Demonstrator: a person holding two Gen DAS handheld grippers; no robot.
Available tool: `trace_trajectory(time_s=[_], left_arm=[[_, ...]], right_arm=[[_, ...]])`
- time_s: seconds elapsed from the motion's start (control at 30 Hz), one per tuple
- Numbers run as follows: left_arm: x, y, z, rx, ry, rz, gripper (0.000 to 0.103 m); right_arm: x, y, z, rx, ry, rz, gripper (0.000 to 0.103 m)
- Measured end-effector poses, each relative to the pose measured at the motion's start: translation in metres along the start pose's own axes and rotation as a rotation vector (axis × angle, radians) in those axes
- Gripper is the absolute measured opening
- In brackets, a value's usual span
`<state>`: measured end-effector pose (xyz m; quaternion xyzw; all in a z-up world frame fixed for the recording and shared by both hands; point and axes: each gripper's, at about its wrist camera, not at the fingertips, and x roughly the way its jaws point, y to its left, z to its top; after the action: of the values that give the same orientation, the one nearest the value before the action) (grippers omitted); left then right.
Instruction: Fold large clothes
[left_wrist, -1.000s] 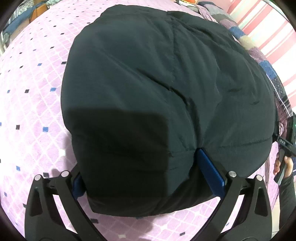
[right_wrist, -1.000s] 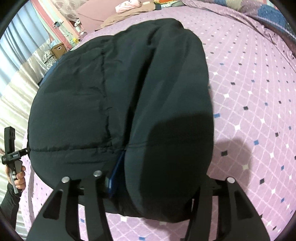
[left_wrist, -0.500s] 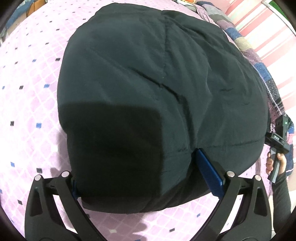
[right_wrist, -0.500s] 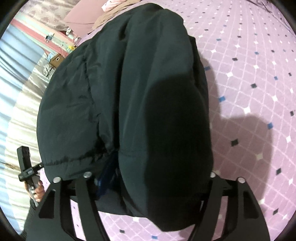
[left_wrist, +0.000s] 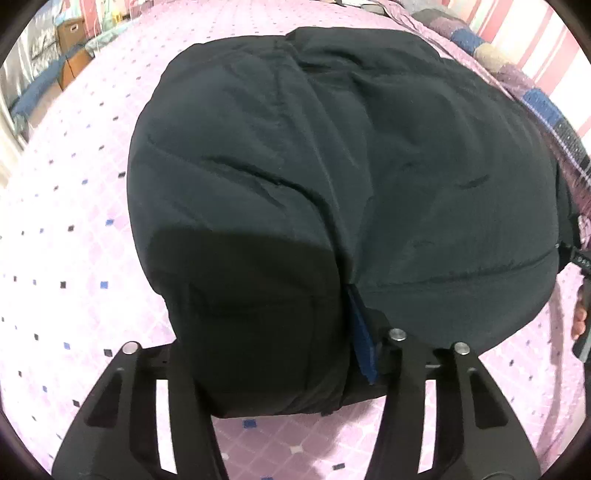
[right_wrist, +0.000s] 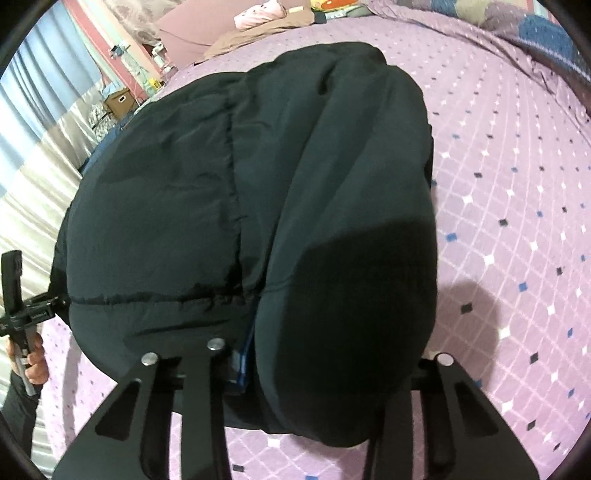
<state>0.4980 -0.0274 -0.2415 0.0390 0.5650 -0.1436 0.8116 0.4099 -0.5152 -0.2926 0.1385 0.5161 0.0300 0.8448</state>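
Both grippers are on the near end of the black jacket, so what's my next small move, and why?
Probably carry that end forward over the far half. Both the left gripper and right gripper are clamped on the black jacket, which lies long on the purple bedspread.

You are looking at nothing readable here: a small white marking is showing on the black bracket (right_wrist: 35, 314) at the left edge of the right wrist view, but it is too blurred to read.
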Motion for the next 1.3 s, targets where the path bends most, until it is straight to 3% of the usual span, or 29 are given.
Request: trace_trajectory(time_s=[0.3,0.63,1.07,1.3], left_arm=[[-0.003,-0.015,0.000,0.011,-0.004,0.039,0.047],[-0.006,-0.014,0.000,0.014,-0.014,0.059,0.044],[-0.008,-0.032,-0.001,0.021,-0.009,0.078,0.042],[-0.012,-0.033,0.005,0.014,0.005,0.065,0.033]], right_arm=[[-0.003,0.002,-0.002,-0.008,-0.015,-0.029,0.036],[0.006,0.032,-0.009,-0.010,-0.022,-0.044,0.036],[0.007,0.026,-0.012,-0.001,-0.019,-0.034,0.036],[-0.001,0.026,-0.008,0.005,-0.025,-0.029,0.030]])
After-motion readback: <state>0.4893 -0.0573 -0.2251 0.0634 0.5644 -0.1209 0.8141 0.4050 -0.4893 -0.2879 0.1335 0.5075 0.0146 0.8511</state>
